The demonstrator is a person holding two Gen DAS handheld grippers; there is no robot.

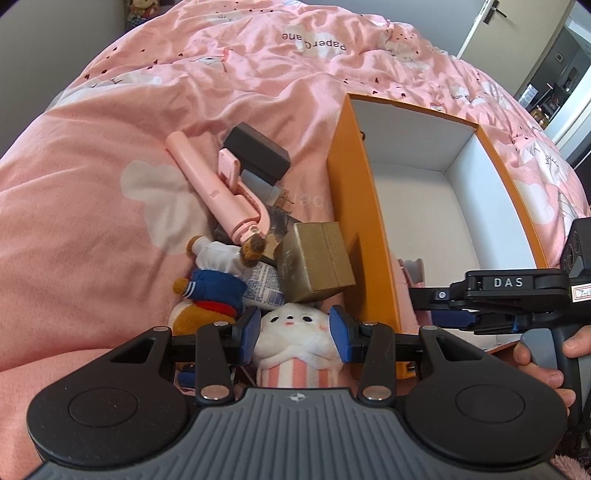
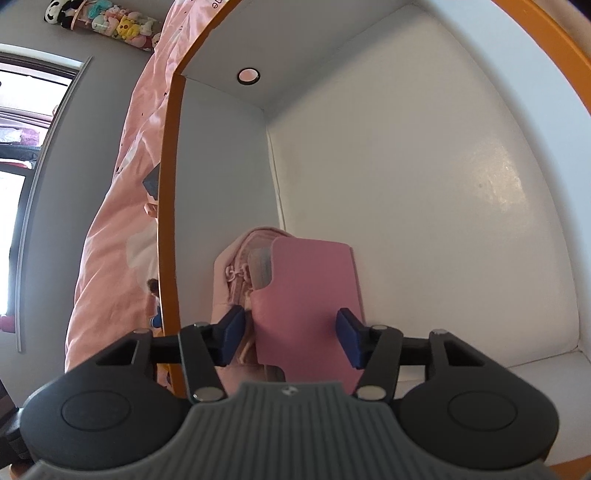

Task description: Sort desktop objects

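My left gripper (image 1: pixel 295 334) has its blue pads on both sides of a white plush toy with a pink striped base (image 1: pixel 295 343), gripping it above the pile on the bed. The pile holds a pink selfie stick (image 1: pixel 218 192), a gold box (image 1: pixel 316 260), a dark block (image 1: pixel 256 151), a tube (image 1: pixel 258 288) and a brown plush in blue (image 1: pixel 207 299). My right gripper (image 2: pixel 291 338) is inside the orange box (image 1: pixel 354 206), open around a pink phone case (image 2: pixel 306 295) that leans on a pink pouch (image 2: pixel 231 269); gaps show beside both pads.
The orange box has white inner walls (image 2: pixel 406 184) and stands on a pink quilt (image 1: pixel 110 147). A door (image 1: pixel 491 22) is at the far right. A window (image 2: pixel 14 147) and hanging plush toys (image 2: pixel 107 24) are on the wall.
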